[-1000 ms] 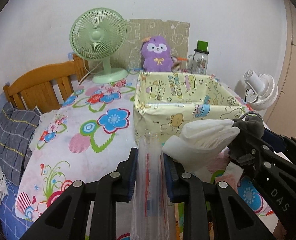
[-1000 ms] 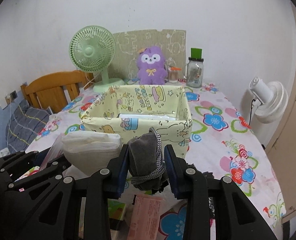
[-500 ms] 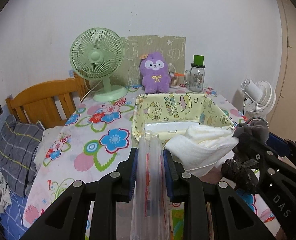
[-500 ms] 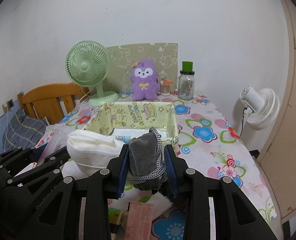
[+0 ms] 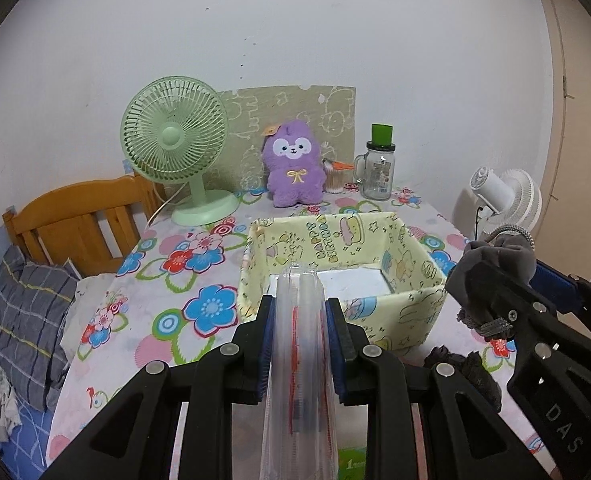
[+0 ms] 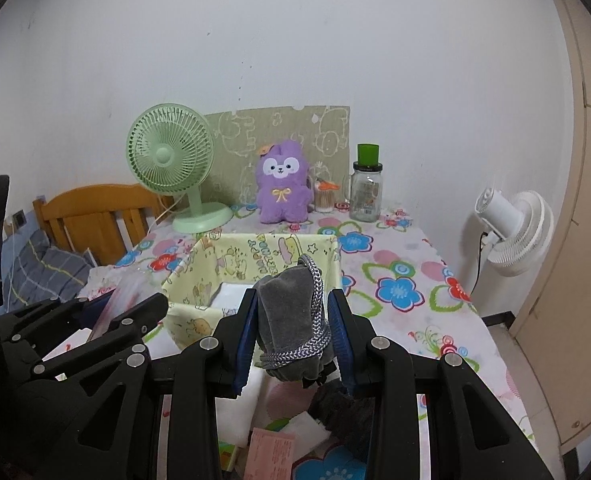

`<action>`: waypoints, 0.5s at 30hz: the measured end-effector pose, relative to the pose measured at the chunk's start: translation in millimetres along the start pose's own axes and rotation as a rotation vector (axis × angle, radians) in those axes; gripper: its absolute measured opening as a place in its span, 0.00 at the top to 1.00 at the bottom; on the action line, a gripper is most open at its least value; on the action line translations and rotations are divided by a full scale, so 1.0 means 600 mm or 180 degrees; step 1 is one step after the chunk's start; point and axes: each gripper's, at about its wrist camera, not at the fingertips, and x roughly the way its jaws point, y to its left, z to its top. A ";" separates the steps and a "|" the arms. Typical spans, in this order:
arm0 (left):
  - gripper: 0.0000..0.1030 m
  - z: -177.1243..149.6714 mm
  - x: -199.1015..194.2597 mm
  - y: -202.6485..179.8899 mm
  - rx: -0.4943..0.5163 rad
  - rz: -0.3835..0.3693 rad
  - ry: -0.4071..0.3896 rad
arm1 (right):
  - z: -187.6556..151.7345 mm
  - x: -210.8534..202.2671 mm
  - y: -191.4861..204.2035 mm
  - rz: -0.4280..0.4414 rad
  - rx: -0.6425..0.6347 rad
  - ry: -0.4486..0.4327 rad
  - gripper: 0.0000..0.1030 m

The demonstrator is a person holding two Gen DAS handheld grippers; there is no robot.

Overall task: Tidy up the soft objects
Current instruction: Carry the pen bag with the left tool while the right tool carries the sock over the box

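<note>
Both grippers rise; white cloth gone from view. Left gripper [image 5: 298, 340] clenches clear bag [image 5: 300, 360]; right gripper [image 6: 291, 332] clenches soft pouch [image 6: 291, 316], light, limp, gripped mid-body; box [image 6: 191, 276] at twelve o'clock.

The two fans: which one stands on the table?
The green fan, its base on the flowered table beside the purple plush. The white fan stands off the table's edge.

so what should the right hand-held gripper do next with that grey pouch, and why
Probably carry it forward over the yellow box and let go: the right hand-held gripper is shut on the grey pouch, raised just short of the box's near wall.
</note>
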 end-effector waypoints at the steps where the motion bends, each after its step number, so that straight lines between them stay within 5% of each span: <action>1: 0.77 0.003 0.000 -0.003 0.0005 -0.0005 -0.0014 | 0.002 0.001 -0.001 0.0000 0.0000 -0.0006 0.63; 15: 0.77 0.031 0.017 -0.020 0.0005 -0.0091 -0.0087 | 0.020 0.008 -0.011 -0.0018 0.0002 -0.0045 0.63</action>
